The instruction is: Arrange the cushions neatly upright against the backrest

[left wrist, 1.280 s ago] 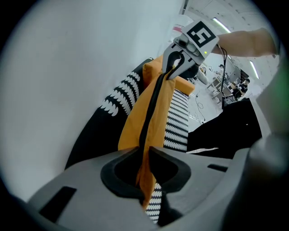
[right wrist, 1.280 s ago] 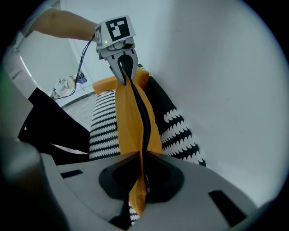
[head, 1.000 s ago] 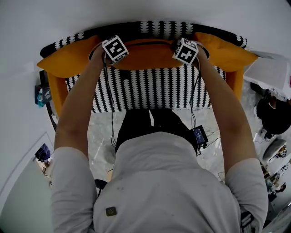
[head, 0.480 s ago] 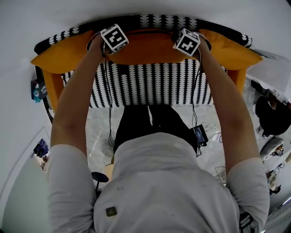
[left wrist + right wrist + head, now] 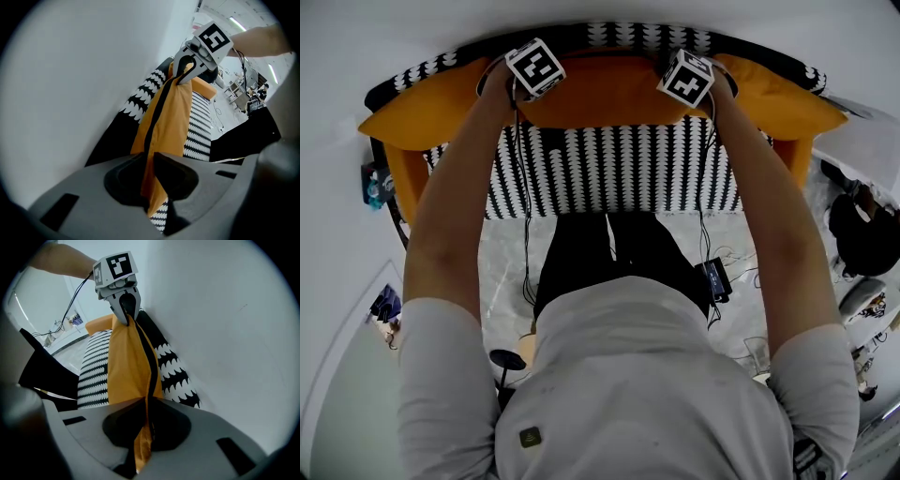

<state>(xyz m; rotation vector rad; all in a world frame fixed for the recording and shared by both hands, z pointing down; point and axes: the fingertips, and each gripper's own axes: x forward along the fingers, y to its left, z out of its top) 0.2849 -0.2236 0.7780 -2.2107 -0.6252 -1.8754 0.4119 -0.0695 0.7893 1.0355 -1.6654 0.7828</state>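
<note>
A black-and-white patterned sofa (image 5: 609,173) holds three orange cushions. My left gripper (image 5: 532,82) and right gripper (image 5: 686,84) each pinch the top edge of the middle cushion (image 5: 609,94), which hangs upright just in front of the backrest (image 5: 619,37). In the left gripper view the jaws (image 5: 151,187) are shut on the orange fabric (image 5: 168,117), and the right gripper (image 5: 194,61) bites the far end. The right gripper view mirrors this: jaws (image 5: 143,427) shut on the cushion (image 5: 129,366), left gripper (image 5: 124,301) beyond. The left cushion (image 5: 422,108) and right cushion (image 5: 783,94) lean at the sofa's ends.
A white wall (image 5: 600,11) rises directly behind the backrest. Cables (image 5: 523,206) hang from both grippers over the seat. A blue object (image 5: 373,185) sits by the sofa's left end; a white surface (image 5: 862,141) and dark bag (image 5: 862,234) stand at the right.
Both grippers have carried the middle cushion a little farther toward the backrest and lower. The grips on its top edge are unchanged.
</note>
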